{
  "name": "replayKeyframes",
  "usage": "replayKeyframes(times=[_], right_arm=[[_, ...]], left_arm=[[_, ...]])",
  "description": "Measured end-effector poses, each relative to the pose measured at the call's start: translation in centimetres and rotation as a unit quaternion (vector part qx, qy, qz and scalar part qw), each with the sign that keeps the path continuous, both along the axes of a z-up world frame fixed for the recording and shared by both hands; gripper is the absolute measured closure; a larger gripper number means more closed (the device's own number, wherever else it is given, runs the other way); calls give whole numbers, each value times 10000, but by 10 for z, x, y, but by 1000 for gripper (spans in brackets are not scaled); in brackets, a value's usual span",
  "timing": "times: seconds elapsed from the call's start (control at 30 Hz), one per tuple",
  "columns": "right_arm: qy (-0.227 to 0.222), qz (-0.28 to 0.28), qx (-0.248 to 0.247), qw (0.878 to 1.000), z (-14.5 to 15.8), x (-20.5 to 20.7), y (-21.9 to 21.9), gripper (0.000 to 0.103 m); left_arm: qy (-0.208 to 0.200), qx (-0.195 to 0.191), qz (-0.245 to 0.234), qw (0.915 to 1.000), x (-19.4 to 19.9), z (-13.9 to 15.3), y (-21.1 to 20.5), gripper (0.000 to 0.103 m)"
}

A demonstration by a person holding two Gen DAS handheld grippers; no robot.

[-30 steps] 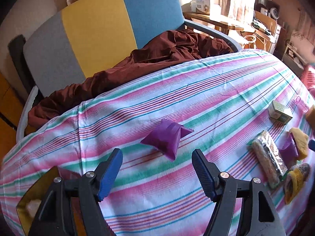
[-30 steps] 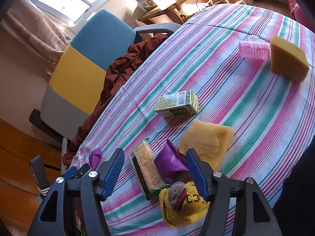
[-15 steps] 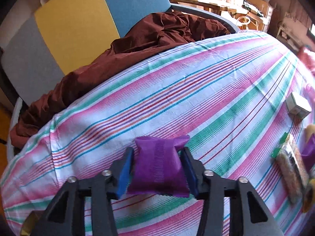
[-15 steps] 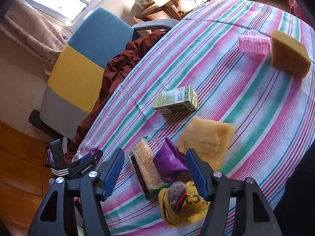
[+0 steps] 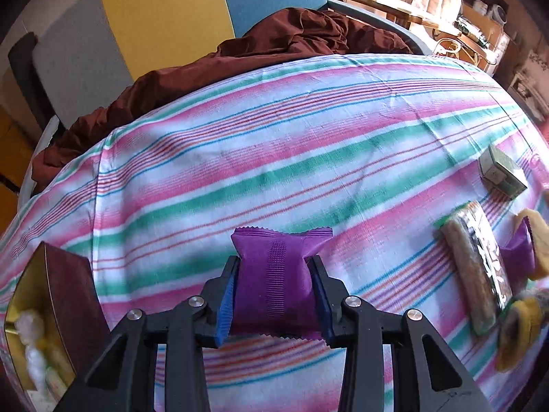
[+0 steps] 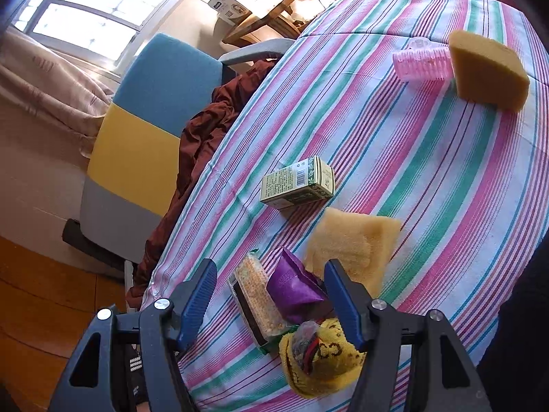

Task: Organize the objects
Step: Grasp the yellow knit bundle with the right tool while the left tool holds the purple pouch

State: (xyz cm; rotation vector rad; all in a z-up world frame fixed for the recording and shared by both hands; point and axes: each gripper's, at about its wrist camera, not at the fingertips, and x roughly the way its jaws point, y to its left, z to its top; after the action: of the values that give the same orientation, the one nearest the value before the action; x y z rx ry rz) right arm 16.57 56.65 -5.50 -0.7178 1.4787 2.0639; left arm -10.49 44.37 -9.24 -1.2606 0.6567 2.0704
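The left hand-held gripper (image 5: 276, 295) is closed on a purple packet (image 5: 279, 274), both blue pads pressed against its sides, above the striped counter (image 5: 274, 158). An open box (image 5: 51, 309) with a gold lining sits at the near left corner. To the right lie a cereal bar (image 5: 475, 267), a second purple packet (image 5: 516, 250) and a green carton (image 5: 502, 173). The right hand-held gripper (image 6: 271, 300) is wide open and holds nothing; it hangs over the cereal bar (image 6: 257, 295), the second purple packet (image 6: 291, 288) and a yellow knit item (image 6: 319, 357). A flat sponge (image 6: 353, 243) lies beside them. Farther off are a thick sponge (image 6: 487, 68) touching a pink roller (image 6: 422, 61). A chair (image 6: 151, 110) draped with brown cloth (image 6: 202, 137) stands at the counter's far edge.
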Motion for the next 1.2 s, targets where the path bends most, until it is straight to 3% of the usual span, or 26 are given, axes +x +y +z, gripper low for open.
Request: replayKeyframes(times=[0.3,0.5,0.67,1.0,1.13,1.2], right_arm=[[-12,-181,-47,9998,-1,5,2,37],[-179,-366,-68,9991,-2,10,3,37],[-235,-633,-137,9976,-4,18,7,37],[-369,-835,-54,9958,-3,21,9,37],[-409,-606,-121,9973,-6,14,7,37],[-396,-316,97,9987,1,5,3,37]], left_arm=[[172,482,-143,9986,88,0,-46,63],[607,913,-468,9929,135,-5,-79,64],[884,1229,-629,9865,142,-11,-89,64],[755,1488,-615,9841,136,-13,-95,64],[721,1533,-610,9837,135,-14,-97,64],[712,1548,-610,9835,135,-14,-98,63]])
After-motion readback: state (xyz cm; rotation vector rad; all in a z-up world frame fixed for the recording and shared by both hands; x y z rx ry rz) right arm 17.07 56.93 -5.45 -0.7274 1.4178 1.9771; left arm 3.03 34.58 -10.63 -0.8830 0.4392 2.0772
